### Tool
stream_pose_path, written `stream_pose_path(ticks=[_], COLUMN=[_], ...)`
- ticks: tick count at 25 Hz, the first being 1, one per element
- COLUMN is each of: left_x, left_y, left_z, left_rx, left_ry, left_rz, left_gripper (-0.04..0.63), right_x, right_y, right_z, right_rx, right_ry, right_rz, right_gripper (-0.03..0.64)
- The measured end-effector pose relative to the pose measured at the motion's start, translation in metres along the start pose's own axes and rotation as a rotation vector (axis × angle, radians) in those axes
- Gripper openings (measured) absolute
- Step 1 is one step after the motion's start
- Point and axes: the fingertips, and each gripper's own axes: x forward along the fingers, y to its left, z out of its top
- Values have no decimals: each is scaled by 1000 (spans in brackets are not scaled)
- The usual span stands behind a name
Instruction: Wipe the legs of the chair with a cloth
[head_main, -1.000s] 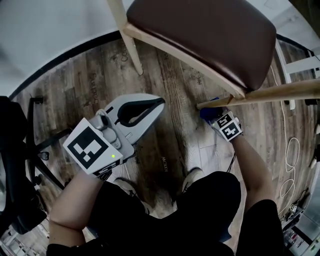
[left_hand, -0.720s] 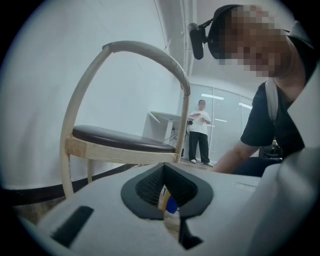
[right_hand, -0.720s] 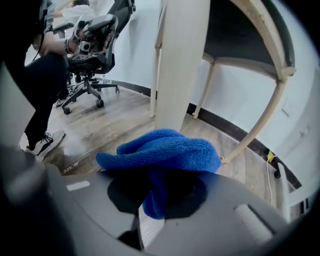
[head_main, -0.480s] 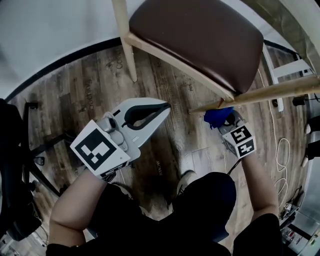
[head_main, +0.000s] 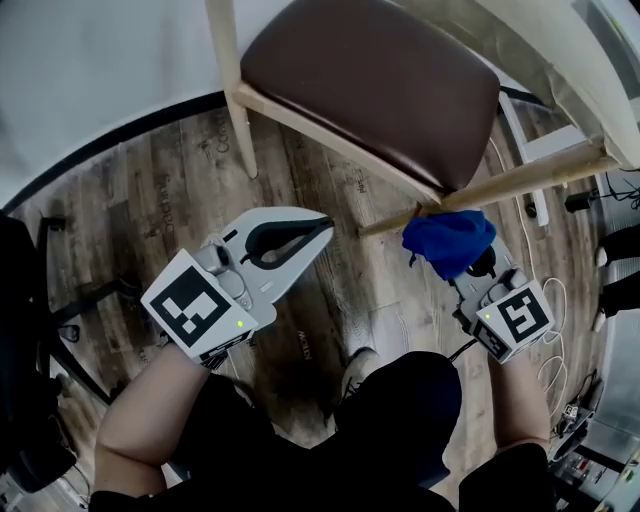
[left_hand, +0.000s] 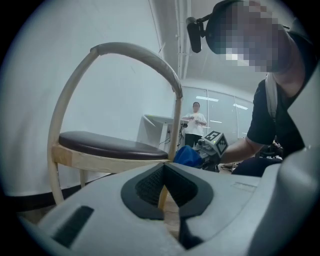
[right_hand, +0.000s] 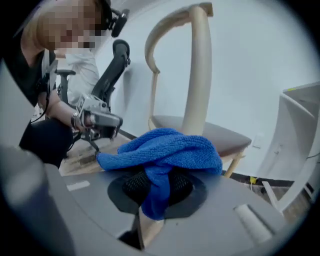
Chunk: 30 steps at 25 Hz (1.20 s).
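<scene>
The wooden chair is tipped, its brown seat (head_main: 370, 85) facing me and its pale legs pointing out. One leg (head_main: 500, 183) runs across the right of the head view, and another leg (head_main: 228, 90) hangs at the upper left. My right gripper (head_main: 458, 258) is shut on a blue cloth (head_main: 448, 243), bunched right against the near side of that right leg, close to its foot. In the right gripper view the cloth (right_hand: 162, 150) drapes over the jaws of the right gripper (right_hand: 157, 187). My left gripper (head_main: 318, 225) hovers over the floor left of the leg's foot, shut and holding nothing.
A black office chair (head_main: 30, 330) stands at the far left on the wood-plank floor (head_main: 180, 180). White cables (head_main: 555, 370) lie on the floor at the right, by a white furniture base (head_main: 530, 150). A person (left_hand: 195, 122) stands far off in the left gripper view.
My right gripper has drawn back toward me and to the right with the cloth, which now shows as a bigger bunch by the leg. The left gripper has barely shifted.
</scene>
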Motion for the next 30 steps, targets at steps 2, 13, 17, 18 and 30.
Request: stream_pose_path(ticks=[2, 13, 17, 18, 30], left_x=[-1, -30, -45, -49, -117], left_y=[0, 8, 4, 2, -59], left_z=[2, 39, 48, 50, 123], left_rx=[5, -26, -16, -27, -161], left_ry=[1, -91, -76, -74, 90], left_rz=[5, 123, 190, 211, 329], left_gripper=[-2, -2, -2, -3, -2], right_x=[-5, -18, -26, -30, -134], right_y=[10, 37, 36, 38, 61], right_z=[27, 79, 80, 82, 163], right_rx=[10, 93, 141, 165, 340], right_ry=[-105, -264, -217, -199, -21], right_rz=[20, 96, 94, 100, 120], right_gripper=[63, 63, 63, 63, 63])
